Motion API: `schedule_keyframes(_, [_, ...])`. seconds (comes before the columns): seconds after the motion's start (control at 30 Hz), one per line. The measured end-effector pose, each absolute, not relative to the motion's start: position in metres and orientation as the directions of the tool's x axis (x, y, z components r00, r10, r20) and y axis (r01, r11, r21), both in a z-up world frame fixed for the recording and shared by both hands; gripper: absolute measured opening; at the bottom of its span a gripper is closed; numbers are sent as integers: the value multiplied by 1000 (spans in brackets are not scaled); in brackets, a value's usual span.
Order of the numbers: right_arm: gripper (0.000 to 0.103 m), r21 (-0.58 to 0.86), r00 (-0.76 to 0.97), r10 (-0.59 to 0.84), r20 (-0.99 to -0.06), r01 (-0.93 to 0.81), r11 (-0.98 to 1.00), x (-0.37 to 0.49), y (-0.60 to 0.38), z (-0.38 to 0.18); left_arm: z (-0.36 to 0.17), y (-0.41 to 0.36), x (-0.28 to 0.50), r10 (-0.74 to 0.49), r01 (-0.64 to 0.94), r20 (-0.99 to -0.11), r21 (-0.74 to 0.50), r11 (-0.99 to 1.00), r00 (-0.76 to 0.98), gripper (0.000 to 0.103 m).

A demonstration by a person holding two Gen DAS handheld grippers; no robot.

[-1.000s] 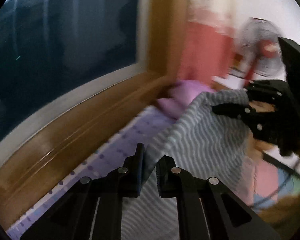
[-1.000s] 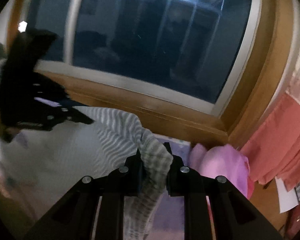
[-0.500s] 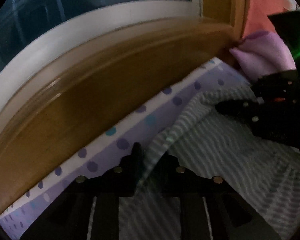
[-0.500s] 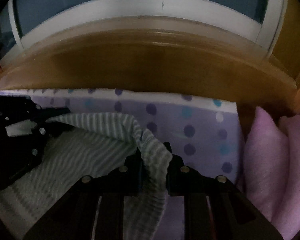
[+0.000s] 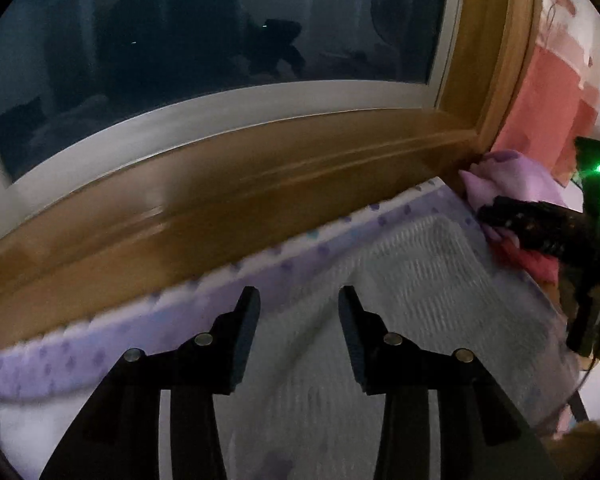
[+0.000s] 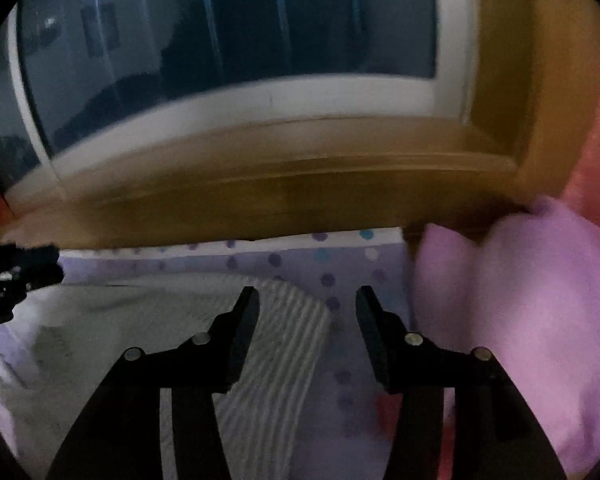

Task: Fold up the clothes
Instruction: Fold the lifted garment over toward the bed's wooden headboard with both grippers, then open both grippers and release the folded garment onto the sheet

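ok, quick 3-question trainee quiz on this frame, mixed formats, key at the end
1. True or false: the left tool is clamped on the striped garment.
2. What lies right of the right tool? A) purple pillow B) laundry basket C) folded towel
3. Fill in: the garment lies on a ____-dotted sheet below the wooden window sill.

Key:
1. False: both tools' jaws are opening, nothing pinched between them.
2. A
3. purple
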State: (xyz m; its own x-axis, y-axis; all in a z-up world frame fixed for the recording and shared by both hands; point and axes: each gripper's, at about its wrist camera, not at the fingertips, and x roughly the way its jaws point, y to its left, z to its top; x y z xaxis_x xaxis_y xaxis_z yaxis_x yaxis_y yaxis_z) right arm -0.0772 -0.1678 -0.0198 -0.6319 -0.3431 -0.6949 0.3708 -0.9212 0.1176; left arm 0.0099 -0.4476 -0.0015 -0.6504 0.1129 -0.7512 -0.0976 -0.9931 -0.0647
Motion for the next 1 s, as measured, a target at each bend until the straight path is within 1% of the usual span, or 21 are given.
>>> schedule_keyframes(0.07, [54,173,-622,-356,-698,336,-926,-47,-158,-15,-4,-452,39,108,-78,-756,-76,-994,-646,41])
schedule_keyframes(0.17, [60,290,-574,-384,-723,253,-923,7,-143,-25,-17,-448,84,104,-70,-776,-77,-995,-623,41])
schedule_keyframes(0.2, [60,295,-558,-379,-738,238,-925,18,-144,-28,-20,-449,102,118,-78,-782,-89,-993,-612,41])
schedule_keyframes(0.27, [60,257,-533,-332,-778,212,-943,44,-141,-40,-28,-444,129,165,-106,-797,-128,-986,-581,41])
schedule_keyframes(0.37, [60,219,-510,-291,-810,196,-956,76,-140,-51,-47,-426,152,242,-165,-816,-182,-969,-525,41])
schedule_keyframes(0.53, [60,175,-512,-281,-811,246,-953,91,-138,-60,-68,-408,169,315,-262,-825,-211,-942,-468,41])
schedule_keyframes(0.6, [60,139,-508,-269,-818,280,-950,83,-143,-66,-69,-406,171,317,-261,-822,-213,-942,-473,41])
schedule_keyframes(0.67, [60,134,-499,-272,-823,295,-946,72,-146,-71,-65,-407,177,309,-248,-816,-210,-946,-488,41])
schedule_keyframes(0.77, [60,166,-487,-300,-820,299,-940,55,-151,-75,-62,-404,187,298,-235,-807,-202,-951,-509,41])
schedule_keyframes(0.8, [62,177,-483,-308,-819,297,-938,52,-152,-76,-62,-403,189,284,-229,-808,-189,-955,-516,41])
schedule_keyframes(0.83, [60,185,-464,-310,-830,296,-937,48,-155,-76,-62,-400,192,261,-218,-811,-169,-961,-523,41])
schedule_keyframes(0.87, [54,191,-442,-311,-841,294,-936,43,-158,-75,-62,-398,194,239,-207,-814,-149,-967,-530,41])
schedule_keyframes(0.9, [26,218,-405,-336,-850,311,-925,40,-160,-73,-61,-394,195,221,-194,-814,-136,-971,-537,41])
schedule_keyframes(0.93, [23,238,-387,-357,-850,322,-916,40,-161,-69,-60,-391,195,218,-187,-808,-136,-973,-548,41])
schedule_keyframes(1.0, [23,276,-356,-393,-848,338,-900,39,-162,-59,-58,-381,195,224,-196,-795,-135,-971,-564,41])
